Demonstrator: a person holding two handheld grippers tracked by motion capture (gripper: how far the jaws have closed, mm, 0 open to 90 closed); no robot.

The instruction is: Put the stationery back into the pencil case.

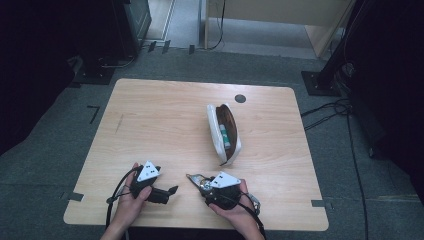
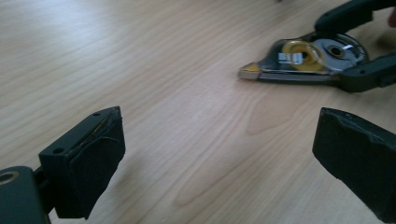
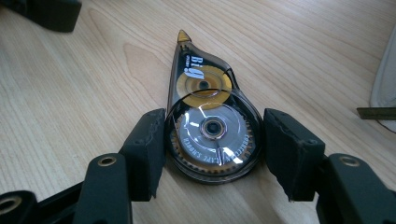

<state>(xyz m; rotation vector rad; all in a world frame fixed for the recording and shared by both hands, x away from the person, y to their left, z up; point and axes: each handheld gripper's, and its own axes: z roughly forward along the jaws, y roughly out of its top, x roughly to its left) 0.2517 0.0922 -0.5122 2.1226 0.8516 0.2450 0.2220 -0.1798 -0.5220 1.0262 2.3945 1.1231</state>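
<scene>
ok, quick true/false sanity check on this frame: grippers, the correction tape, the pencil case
1. The right gripper has its jaws on both sides of the correction tape dispenser. True.
2. The left gripper holds the dispenser. False: its jaws stand wide apart with nothing between them.
3. The white pencil case lies open on the table. True.
4. The dispenser lies inside the pencil case. False: it lies on the bare wood, apart from the case.
5. The dispenser's tip points away from the right gripper. True.

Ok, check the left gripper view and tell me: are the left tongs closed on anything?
No, the left tongs stand wide open over bare table, with the correction tape dispenser lying farther off.
</scene>
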